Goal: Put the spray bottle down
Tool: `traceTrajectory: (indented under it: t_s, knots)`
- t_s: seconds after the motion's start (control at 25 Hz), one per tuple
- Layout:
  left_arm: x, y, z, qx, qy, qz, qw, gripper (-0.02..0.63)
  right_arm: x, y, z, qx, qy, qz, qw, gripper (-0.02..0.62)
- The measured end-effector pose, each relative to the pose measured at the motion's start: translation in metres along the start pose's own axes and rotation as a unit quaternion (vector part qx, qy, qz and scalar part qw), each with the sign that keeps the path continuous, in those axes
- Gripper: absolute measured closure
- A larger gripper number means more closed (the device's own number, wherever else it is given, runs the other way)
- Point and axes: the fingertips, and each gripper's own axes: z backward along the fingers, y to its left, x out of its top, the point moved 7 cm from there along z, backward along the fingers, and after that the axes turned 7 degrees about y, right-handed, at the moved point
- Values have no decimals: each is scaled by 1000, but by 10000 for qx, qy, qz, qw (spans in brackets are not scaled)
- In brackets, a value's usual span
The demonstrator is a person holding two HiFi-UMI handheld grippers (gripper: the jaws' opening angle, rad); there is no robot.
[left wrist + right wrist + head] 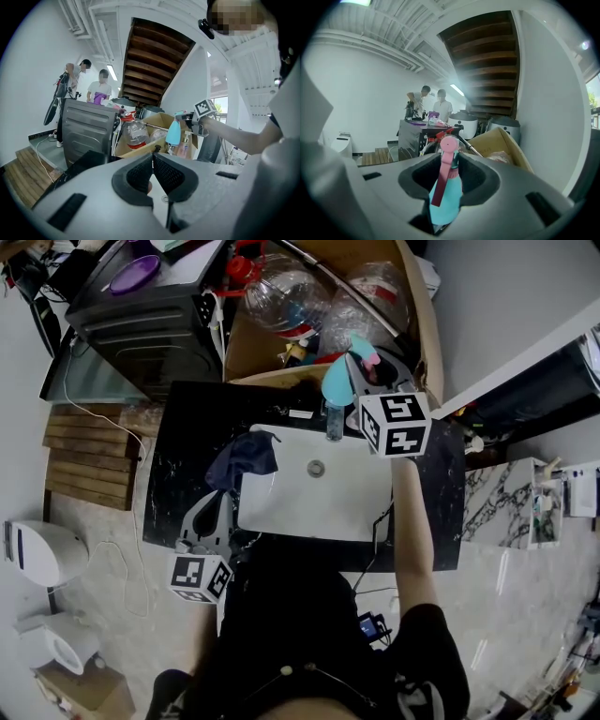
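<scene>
1. Spray bottle [337,382], teal with pink trigger: upright at far edge of black tabletop [187,432], just behind white sink [352,498].
2. Right gripper [451,161]: fingers clenched on spray bottle's neck.
3. Left gripper [153,157]: near edge of tabletop, toward left corner; fingers pressed together, empty.
4. Dark blue cloth [246,457]: draped over sink's left rim.
</scene>
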Motion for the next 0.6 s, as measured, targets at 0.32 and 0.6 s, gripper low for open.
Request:
traceTrajectory:
  t_s: [0.32,0.6]
  knots:
    - [-2,1,1,25,19,15,10000,597,1,2,-3,37,-90,-119,9999,476]
    - [-3,2,0,35,35,29,10000,596,-1,0,-2,9,-76,-45,10000,466]
